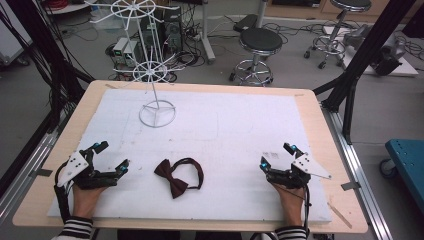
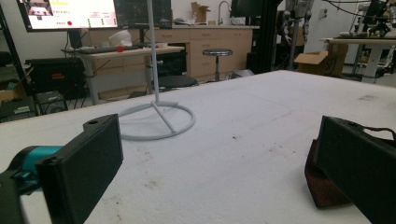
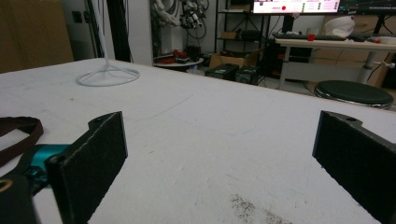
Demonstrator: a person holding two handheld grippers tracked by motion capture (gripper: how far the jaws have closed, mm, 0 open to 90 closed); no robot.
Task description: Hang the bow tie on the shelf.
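Your left gripper and right gripper rest on the table, jaws open, empty. Between them lies the bow tie, long axis diagonal, strap looping right.

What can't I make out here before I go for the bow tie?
- Bow tie: in the left gripper view the right jaw of the left tongs covers most of it.
- Bow tie strap: cut off by the left edge of the right gripper view.
- Wire stand: its top is cut off by the high view's upper edge.
- Strap clasp: too small to tell in the high view.
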